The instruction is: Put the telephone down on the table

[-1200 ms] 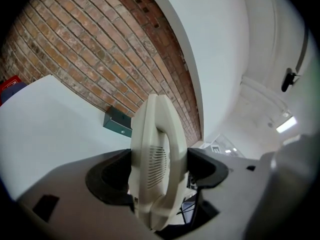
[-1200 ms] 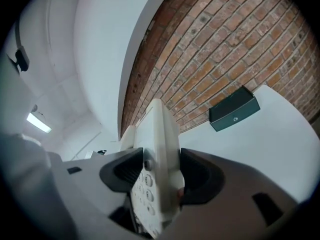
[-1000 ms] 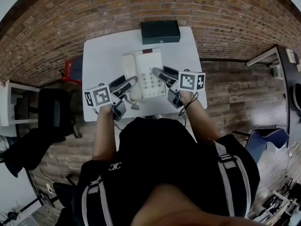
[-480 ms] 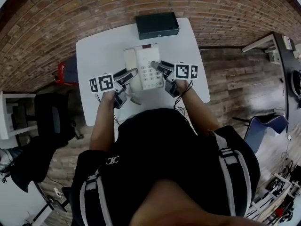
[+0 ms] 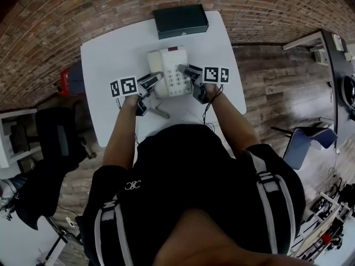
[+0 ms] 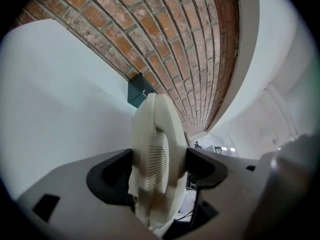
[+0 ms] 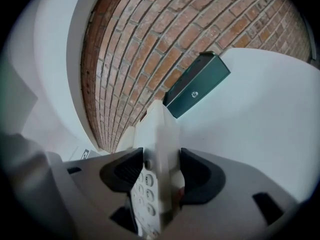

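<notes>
**One telephone, two tools, both clamped on it**

You had one telephone in front of you, and it was over the middle of the white counter. No view showed whether its underside rested on the surface or hung just above it.

You held two tools, one at each side of the telephone. Your left tool was clenched on the cream handset, which sat along the telephone's left side. The jaws pressed its two flanks, with the slotted earpiece grille facing one of them. Your right tool was clenched on the telephone's right edge, with the keypad buttons showing just beside one jaw. Each tool carried its own cube of square markers, so two cubes showed in the head view.

One other thing shared the counter: a dark green box. It lay beyond the telephone at the far edge, close to it but apart from it. Both tool cameras saw it past the telephone's far end.

Off the counter, a brick wall rose beyond the telephone, behind the box. One red object stood well to the telephone's left. Two chairs stood further out, a black one to the left and nearer you, and a blue one well to the right.
</notes>
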The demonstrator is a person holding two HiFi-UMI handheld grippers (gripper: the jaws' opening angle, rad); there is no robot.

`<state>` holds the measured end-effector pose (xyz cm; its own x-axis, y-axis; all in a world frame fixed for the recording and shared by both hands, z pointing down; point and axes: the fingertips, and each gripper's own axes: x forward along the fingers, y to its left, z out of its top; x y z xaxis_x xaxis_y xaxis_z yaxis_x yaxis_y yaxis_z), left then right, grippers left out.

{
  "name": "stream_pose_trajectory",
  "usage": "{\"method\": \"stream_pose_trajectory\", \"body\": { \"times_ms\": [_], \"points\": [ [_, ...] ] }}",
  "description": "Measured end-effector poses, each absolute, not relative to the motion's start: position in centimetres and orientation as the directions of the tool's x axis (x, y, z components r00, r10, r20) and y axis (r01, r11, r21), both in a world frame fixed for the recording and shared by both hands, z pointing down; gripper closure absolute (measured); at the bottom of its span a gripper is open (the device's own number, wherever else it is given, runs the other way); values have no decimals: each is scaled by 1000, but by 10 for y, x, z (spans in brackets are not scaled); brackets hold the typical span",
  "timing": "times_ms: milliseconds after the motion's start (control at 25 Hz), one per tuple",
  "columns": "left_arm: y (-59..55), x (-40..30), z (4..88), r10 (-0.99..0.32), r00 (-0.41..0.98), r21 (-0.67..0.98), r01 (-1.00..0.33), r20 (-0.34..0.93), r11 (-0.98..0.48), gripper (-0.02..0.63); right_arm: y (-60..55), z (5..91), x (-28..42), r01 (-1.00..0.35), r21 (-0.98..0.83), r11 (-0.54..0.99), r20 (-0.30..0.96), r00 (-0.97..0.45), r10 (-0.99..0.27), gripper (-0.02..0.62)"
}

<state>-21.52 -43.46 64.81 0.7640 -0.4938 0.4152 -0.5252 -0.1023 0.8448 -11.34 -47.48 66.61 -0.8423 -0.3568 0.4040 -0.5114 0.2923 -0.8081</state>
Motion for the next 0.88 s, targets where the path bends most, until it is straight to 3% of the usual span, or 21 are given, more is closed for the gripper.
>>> {"method": "stream_pose_trajectory", "body": {
  "times_ms": [880],
  "points": [
    [-449, -197, 700, -431, 770, 838, -542, 470, -55, 288, -488, 719, -96, -565, -792, 230, 489, -814, -314, 378]
  ]
}}
